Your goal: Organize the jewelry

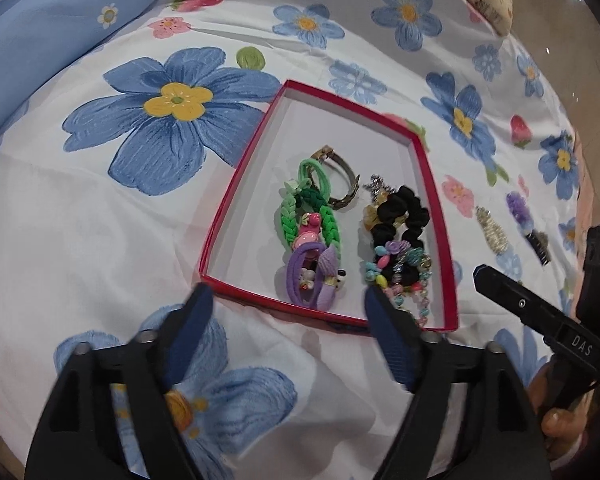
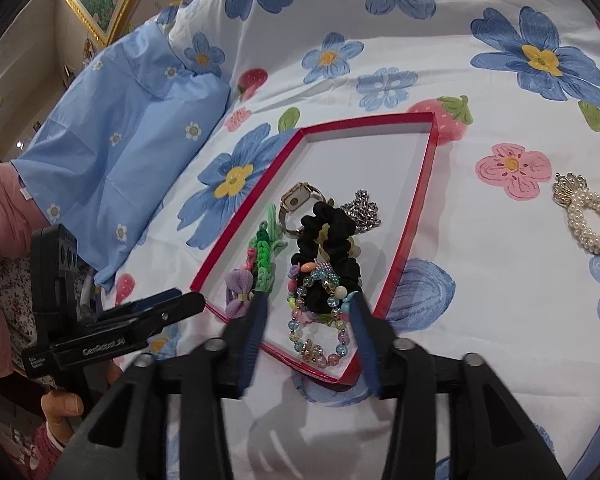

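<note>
On the bed with the blue-flower sheet (image 2: 440, 208) sits our shallow red cardboard box with a white inside (image 2: 420, 184). It already holds a gold square watch (image 2: 298, 200), a black cloth scrunchie (image 2: 332, 236), a green braided hair tie (image 2: 265, 264), a purple bow clip (image 2: 238, 292) and a bracelet of bright glass beads (image 2: 320, 332).

Our right tongs (image 2: 310, 320) hang wide open and empty over the near end of the box. Our left tongs (image 1: 288, 320) are wide open and empty too, by the near left corner of the box.

One white pearl loop with a small gold crown (image 2: 590, 216) still lies out on the sheet, well off to the right of the box. Its long way runs from the crown toward the near edge of the bed. We think our right tongs are nearer, so they should swing right to get it. More sparkly clips (image 1: 492, 228) lie on that side too.
</note>
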